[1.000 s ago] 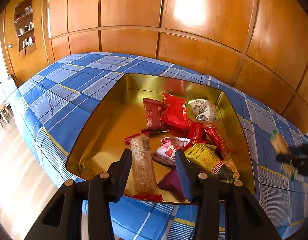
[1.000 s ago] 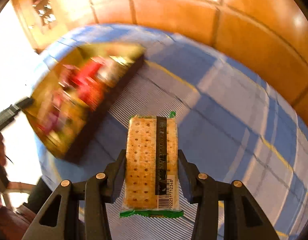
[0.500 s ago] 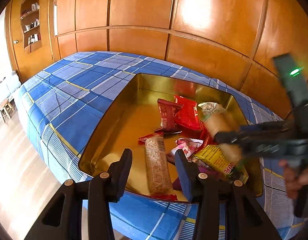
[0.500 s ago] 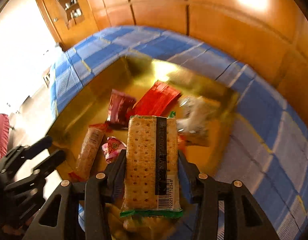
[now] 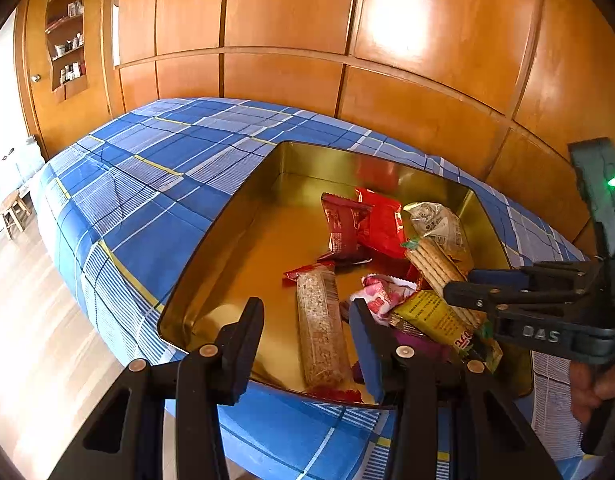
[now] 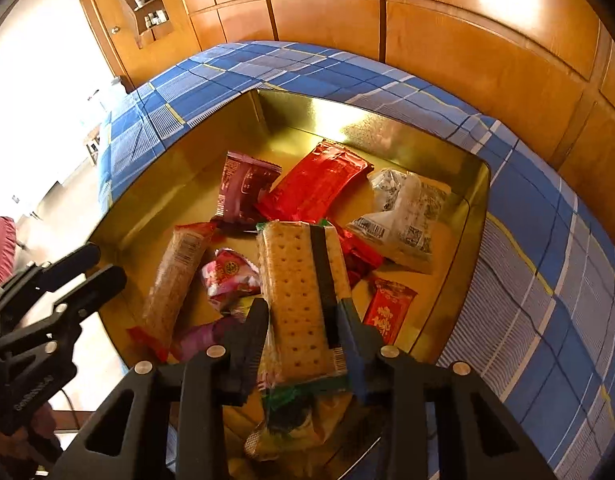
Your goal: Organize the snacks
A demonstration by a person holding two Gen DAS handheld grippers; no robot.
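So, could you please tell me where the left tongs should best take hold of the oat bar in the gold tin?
Grip the oat bar across its narrow width at mid-length, from above with the left tongs. It lies flat on the tin floor, pointing lengthwise at them, bare floor on its left; the pink packet probably leaves room on its right.

- the right gripper (image 6: pixel 303 326) has carried the clear-wrapped pack of square crackers (image 6: pixel 303 300) from the blue plaid cloth over into the gold rectangular tin (image 6: pixel 473 216).
- the pack now tilts between the gripper's closing jaws, above the snacks in the tin.
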